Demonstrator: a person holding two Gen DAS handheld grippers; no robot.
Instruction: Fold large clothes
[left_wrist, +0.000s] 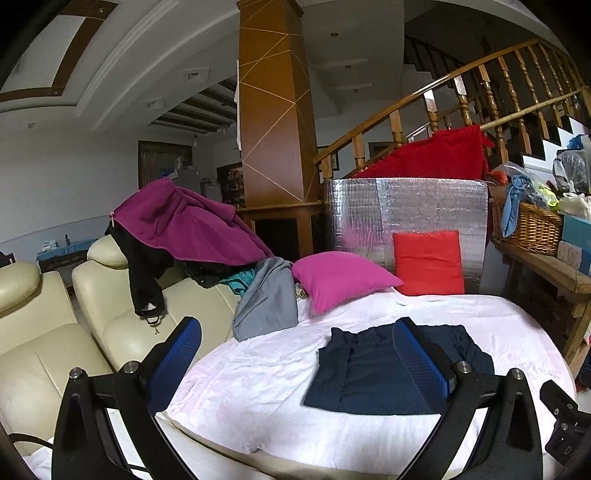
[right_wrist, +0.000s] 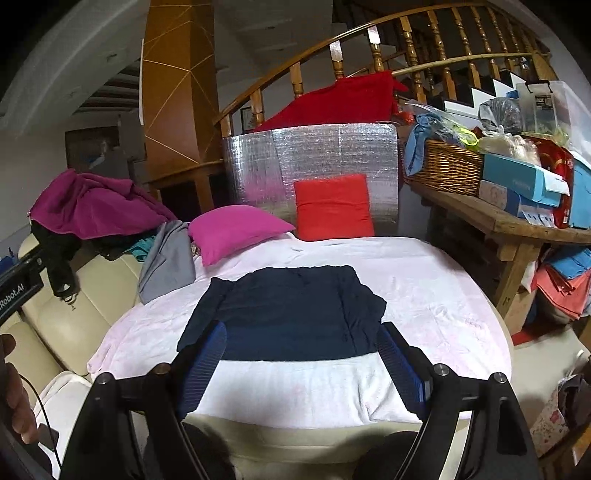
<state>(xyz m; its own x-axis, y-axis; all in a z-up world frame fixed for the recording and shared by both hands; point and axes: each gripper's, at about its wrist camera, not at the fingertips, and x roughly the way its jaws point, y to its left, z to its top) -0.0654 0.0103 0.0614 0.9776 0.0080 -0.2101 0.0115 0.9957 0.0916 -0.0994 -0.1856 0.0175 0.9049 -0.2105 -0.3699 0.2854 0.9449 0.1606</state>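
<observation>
A dark navy garment lies folded into a rough rectangle on the white sheet of the round table; it also shows in the left wrist view. My left gripper is open and empty, held above the table's near left edge. My right gripper is open and empty, hovering just in front of the garment's near edge. A pile of clothes, with a magenta jacket, a black piece and a grey piece, lies on the sofa back at the left.
A cream leather sofa stands left of the table. A pink cushion and a red cushion lean against a silver foil panel at the back. A wooden bench with a wicker basket and boxes stands on the right.
</observation>
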